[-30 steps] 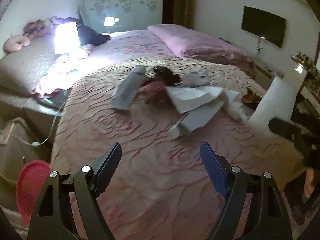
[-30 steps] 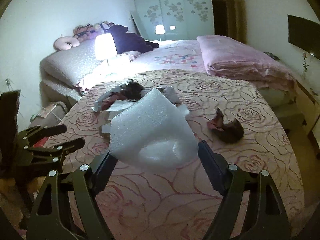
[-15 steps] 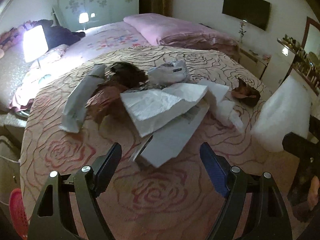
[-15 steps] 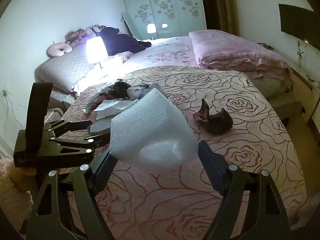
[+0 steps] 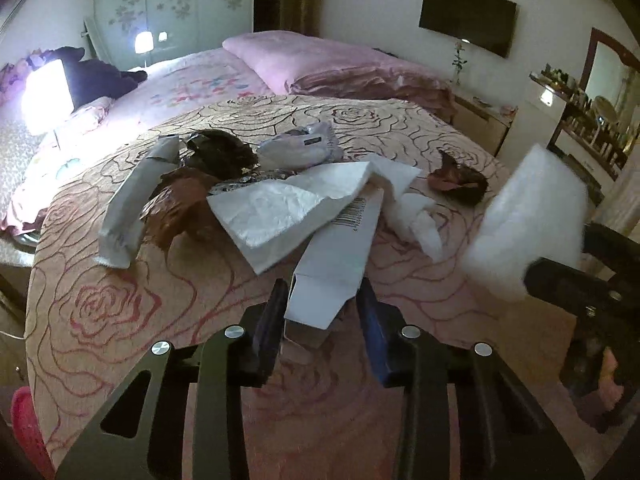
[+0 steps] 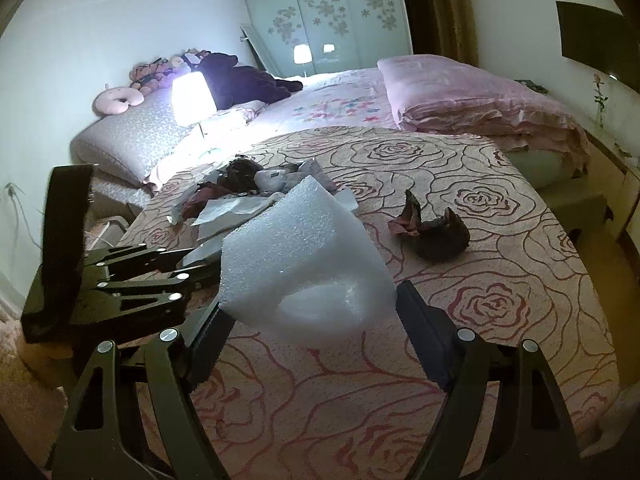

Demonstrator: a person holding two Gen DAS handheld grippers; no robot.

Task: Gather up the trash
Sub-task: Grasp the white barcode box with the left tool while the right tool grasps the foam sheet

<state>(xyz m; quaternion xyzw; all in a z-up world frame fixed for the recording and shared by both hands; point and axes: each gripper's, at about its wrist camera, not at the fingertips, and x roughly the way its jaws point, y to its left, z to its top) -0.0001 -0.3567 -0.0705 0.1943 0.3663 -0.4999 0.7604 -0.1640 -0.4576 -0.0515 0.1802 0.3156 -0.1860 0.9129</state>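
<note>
- The left tongs [image 5: 322, 312] are closing around the near end of a flattened white carton [image 5: 340, 256] that lies at the front of the trash heap on the bed [image 5: 120, 320]; the carton end sits between the pads, and whether they press on it yet I cannot tell
- That carton looks like thin card, light and fairly stiff along its length but easy to crush at the open flap; the near flap end, where the tongs are, seems the sensible hold, since the far end with the barcode is tucked under a crinkled white paper sheet [image 5: 288, 204]
- Lifting it will likely drag that paper sheet along or tip it off, as the sheet rests on the carton
- The right tongs [image 6: 316, 320] stand wide with a piece of white foam sheet [image 6: 304, 248] held between them; it looks very light, soft and springy, so a gentle squeeze should do, and it may flex or slip if swung fast
- Further back in the heap lie a grey pouch [image 5: 136, 196], brown and dark crumpled wrappers [image 5: 188, 204] and a white plastic bag [image 5: 300, 146], all limp and light by the look of them; best pinched at a bunched fold
- A separate dark crumpled wrapper [image 6: 432, 232] lies apart to the right on the bed
</note>
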